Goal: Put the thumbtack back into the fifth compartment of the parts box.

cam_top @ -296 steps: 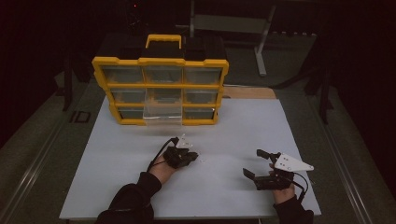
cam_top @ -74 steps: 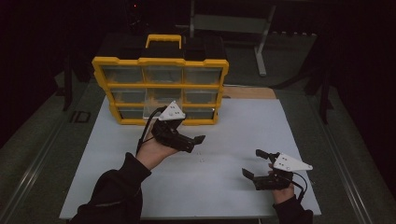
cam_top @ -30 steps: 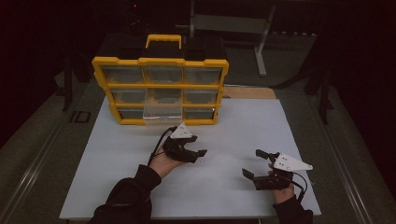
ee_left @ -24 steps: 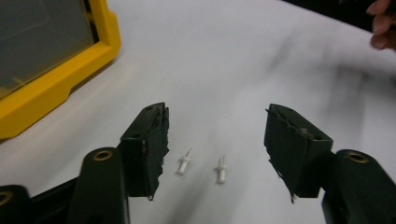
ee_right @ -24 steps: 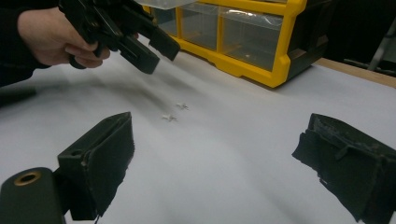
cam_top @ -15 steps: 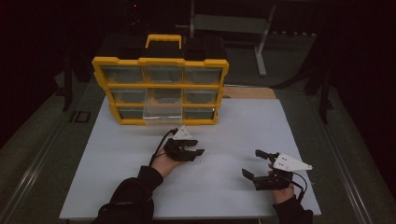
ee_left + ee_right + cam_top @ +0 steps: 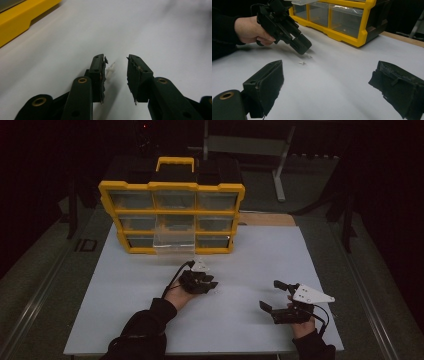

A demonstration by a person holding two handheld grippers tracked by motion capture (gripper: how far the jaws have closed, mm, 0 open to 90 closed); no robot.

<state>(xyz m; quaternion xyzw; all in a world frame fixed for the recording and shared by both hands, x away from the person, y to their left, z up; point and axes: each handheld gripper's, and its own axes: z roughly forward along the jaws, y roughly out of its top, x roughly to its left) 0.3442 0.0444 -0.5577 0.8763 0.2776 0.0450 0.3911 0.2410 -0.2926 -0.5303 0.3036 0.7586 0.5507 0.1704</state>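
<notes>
A small white plastic piece (image 7: 110, 68) lies on the white table top (image 7: 240, 265), between the jaws of my left gripper (image 7: 116, 62). It sits close against one jaw and the other jaw stands clear of it. These jaws have just been closing and are still apart. In the high view my left gripper (image 7: 212, 285) points down at the table in front of the yellow organizer (image 7: 172, 215). My right gripper (image 7: 268, 295) rests open at the right with nothing between its jaws. In the right gripper view, two tiny white pieces (image 7: 302, 63) lie by the left gripper's tip (image 7: 300, 46).
The organizer holds several clear drawers, and its clear bottom-middle drawer (image 7: 173, 240) is pulled out toward me. A wooden board (image 7: 265, 219) lies behind the table's right part. Dark floor and a metal frame (image 7: 280, 165) lie beyond.
My left gripper has sunk toward the table and its jaws have narrowed around the white piece. The right gripper has stayed where it was.
</notes>
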